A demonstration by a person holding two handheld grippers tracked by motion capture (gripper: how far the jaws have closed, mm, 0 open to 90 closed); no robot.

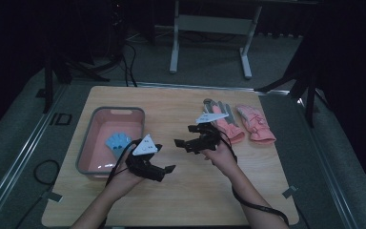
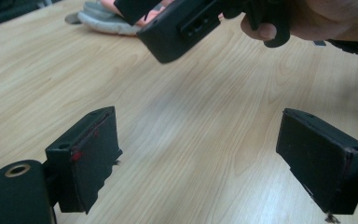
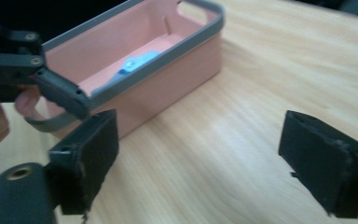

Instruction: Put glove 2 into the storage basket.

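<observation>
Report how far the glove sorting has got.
Done: one blue glove lies in the pink bin. In hand: nothing; the left tongs and right tongs are both open and empty over bare table, between bin and gloves. Left: two pink gloves lie on the table's far right side, probably next for the bin.

One camera hung high and looked down on the whole wooden counter (image 1: 181, 191). Two more sat low, close to the wood. One looked toward the pink gloves (image 2: 107, 16), the other toward the pink bin (image 3: 177, 79). All three saw the counter.
</observation>
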